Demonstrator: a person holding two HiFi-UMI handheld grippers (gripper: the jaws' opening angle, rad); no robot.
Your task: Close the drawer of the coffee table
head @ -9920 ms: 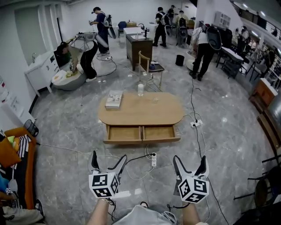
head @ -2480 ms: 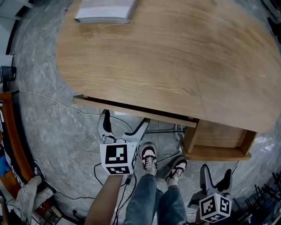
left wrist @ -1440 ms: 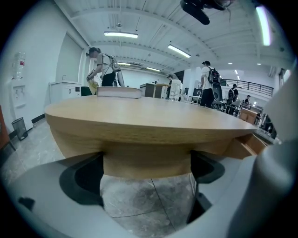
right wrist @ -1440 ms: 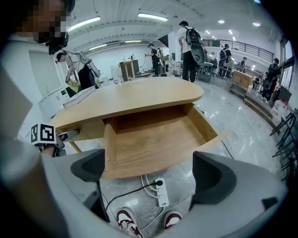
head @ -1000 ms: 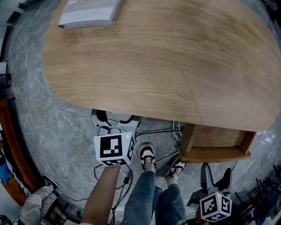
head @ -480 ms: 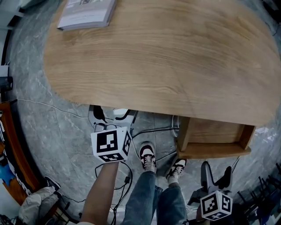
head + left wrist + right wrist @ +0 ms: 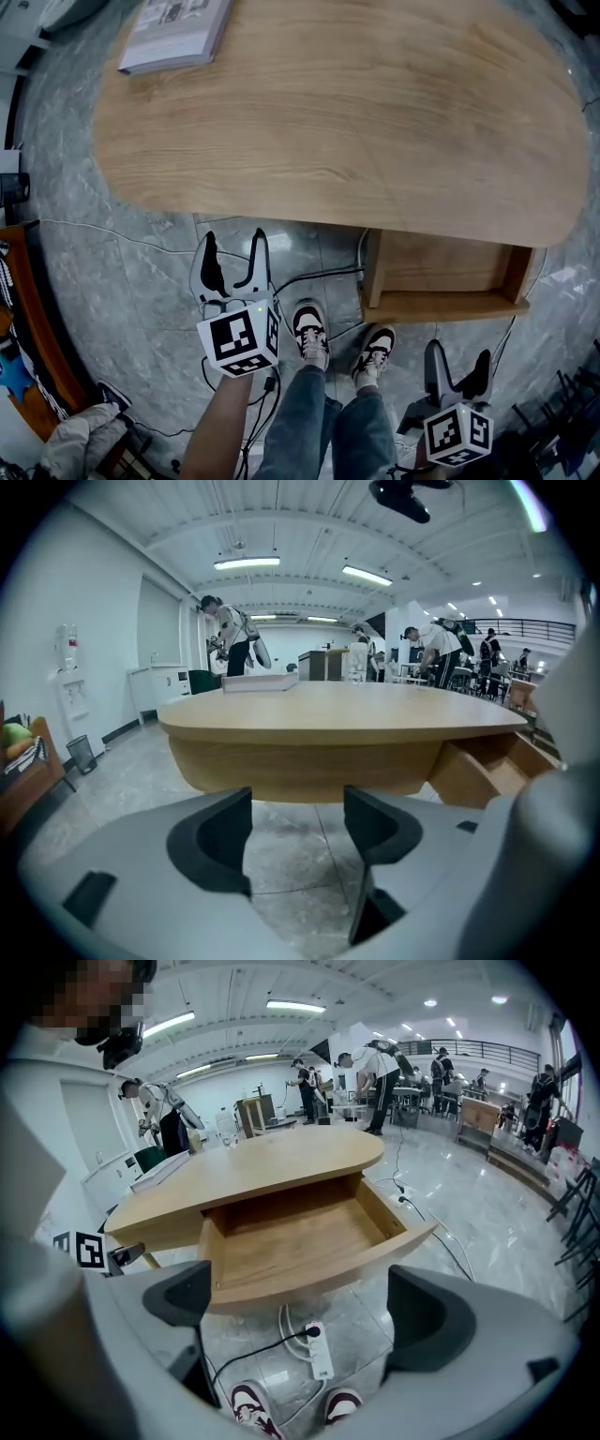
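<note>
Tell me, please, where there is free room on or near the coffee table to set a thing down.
The coffee table top is bare wood, except the book at its far left corner. The open drawer at the right is empty inside. The floor under the table's near edge is crowded: cables, a power strip and the person's shoes.

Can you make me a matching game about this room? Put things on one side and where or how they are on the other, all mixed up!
Things:
1. book
2. drawer
3. power strip
4. shoes

Place or state:
A. pulled out and empty
B. on the person's feet
C. lying on the coffee table
D. white, with a black plug in it

Pairs: 1-C, 2-A, 3-D, 4-B
</note>
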